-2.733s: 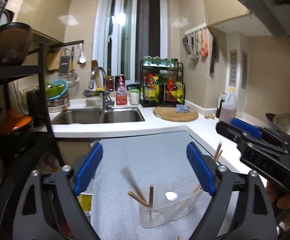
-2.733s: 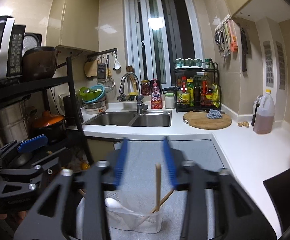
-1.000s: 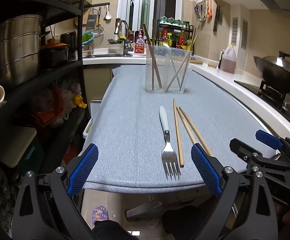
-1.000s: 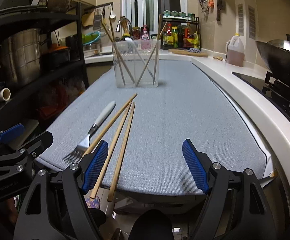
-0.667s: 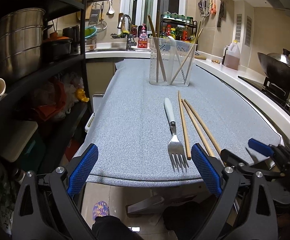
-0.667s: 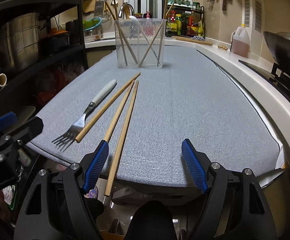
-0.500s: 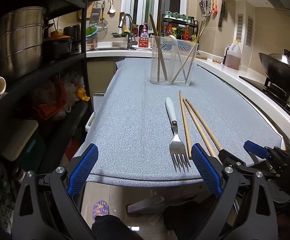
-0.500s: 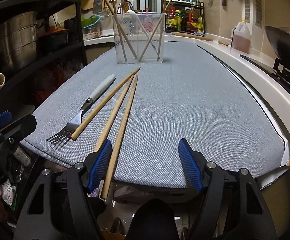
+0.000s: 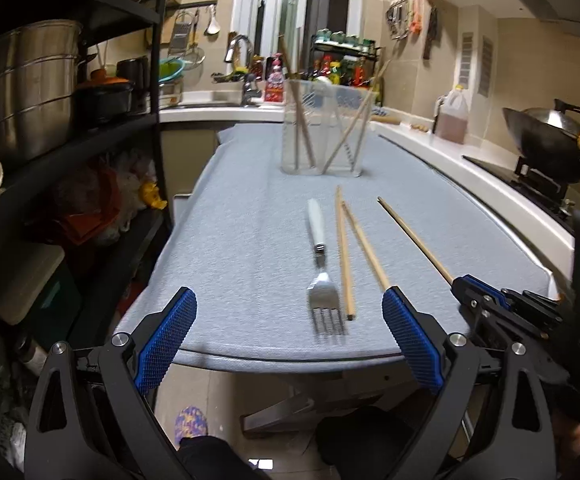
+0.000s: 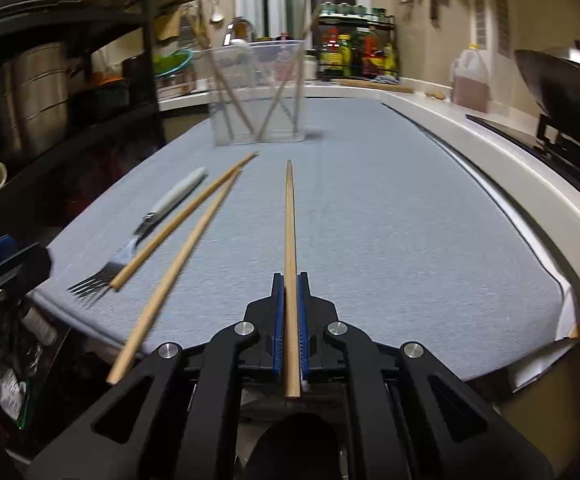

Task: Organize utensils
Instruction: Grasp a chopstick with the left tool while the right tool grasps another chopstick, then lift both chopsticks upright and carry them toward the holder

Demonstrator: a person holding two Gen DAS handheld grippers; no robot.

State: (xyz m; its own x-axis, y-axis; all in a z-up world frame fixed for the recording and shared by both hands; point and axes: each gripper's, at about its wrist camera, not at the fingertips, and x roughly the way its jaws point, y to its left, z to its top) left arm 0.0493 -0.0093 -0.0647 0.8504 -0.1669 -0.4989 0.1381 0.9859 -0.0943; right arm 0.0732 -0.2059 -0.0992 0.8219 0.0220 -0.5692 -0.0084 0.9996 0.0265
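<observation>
My right gripper (image 10: 289, 292) is shut on a wooden chopstick (image 10: 289, 216) that points forward along the grey mat; the gripper (image 9: 460, 288) and the chopstick (image 9: 410, 237) also show in the left wrist view. Two more chopsticks (image 9: 344, 252) and a white-handled fork (image 9: 318, 256) lie on the mat near its front edge, also in the right wrist view as chopsticks (image 10: 185, 232) and fork (image 10: 145, 224). A clear utensil holder (image 9: 326, 132) with several chopsticks and a spoon stands farther back. My left gripper (image 9: 287, 344) is open and empty at the mat's front edge.
A black shelf rack with steel pots (image 9: 29, 88) stands at the left. A wok (image 9: 550, 140) sits on the stove at the right, next to an oil jug (image 9: 454, 118). The sink and a spice rack (image 9: 342, 68) are at the back. The grey mat (image 9: 241, 240) ends just ahead of both grippers.
My right gripper has closed on the rightmost chopstick and pulled it to the right, away from the other two. The left gripper has stayed open, barely moving.
</observation>
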